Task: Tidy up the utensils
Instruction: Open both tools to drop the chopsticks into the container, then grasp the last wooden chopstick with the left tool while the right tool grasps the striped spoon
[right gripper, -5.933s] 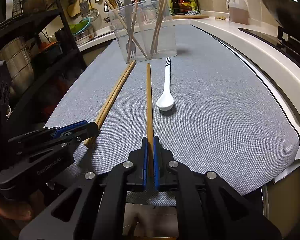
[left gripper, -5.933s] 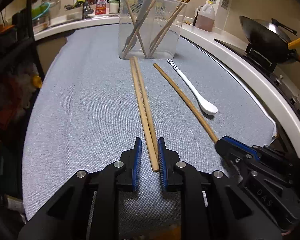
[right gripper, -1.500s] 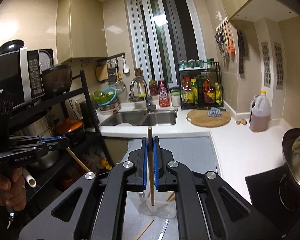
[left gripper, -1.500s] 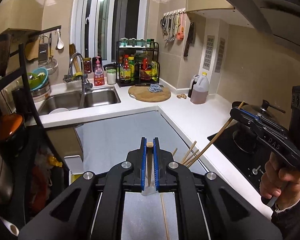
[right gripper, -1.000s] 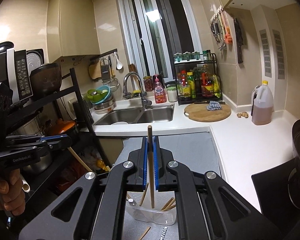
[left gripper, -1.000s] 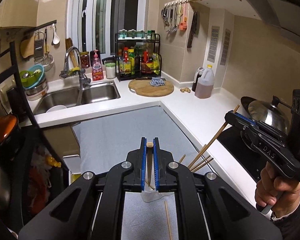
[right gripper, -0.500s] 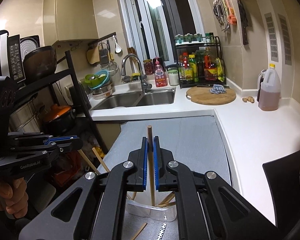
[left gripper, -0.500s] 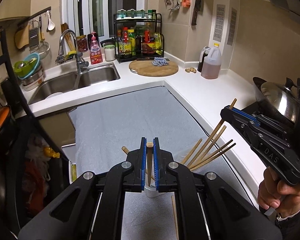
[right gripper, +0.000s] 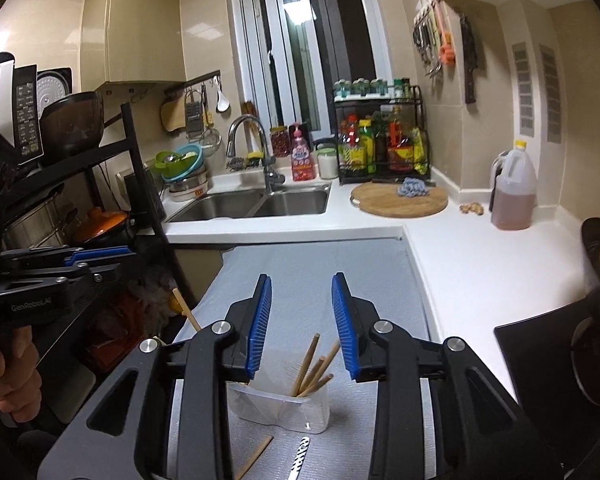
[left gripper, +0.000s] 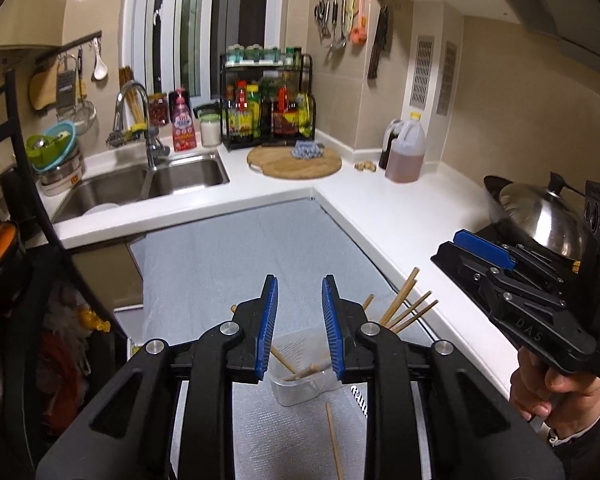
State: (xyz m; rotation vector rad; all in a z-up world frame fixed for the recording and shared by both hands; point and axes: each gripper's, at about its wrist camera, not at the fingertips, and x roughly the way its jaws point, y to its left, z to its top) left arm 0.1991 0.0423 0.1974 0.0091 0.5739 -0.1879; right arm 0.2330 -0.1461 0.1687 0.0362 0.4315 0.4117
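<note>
My left gripper (left gripper: 299, 326) hangs over the clear utensil container (left gripper: 300, 384); its jaws are opening and nothing is between them. Several wooden chopsticks (left gripper: 404, 308) lean inside the container. Another chopstick (left gripper: 334, 440) and a striped spoon handle (left gripper: 360, 402) lie on the grey mat (left gripper: 228, 264) in front of it. My right gripper (right gripper: 302, 326) is also above the container (right gripper: 284, 404), its jaws opening with nothing in them, over the chopsticks (right gripper: 312, 368). Each gripper shows in the other's view, held by a hand (left gripper: 548, 384).
A sink (left gripper: 148, 184) and a round cutting board (left gripper: 296, 160) sit on the white counter behind the mat. A lidded wok (left gripper: 540, 216) and an oil jug (left gripper: 406, 152) are on the right. A dark shelf rack (right gripper: 80, 184) with pots stands on the left.
Both grippers held a chopstick upright over the container; now both have opened and the chopsticks have dropped into it. Both hands sank slightly.
</note>
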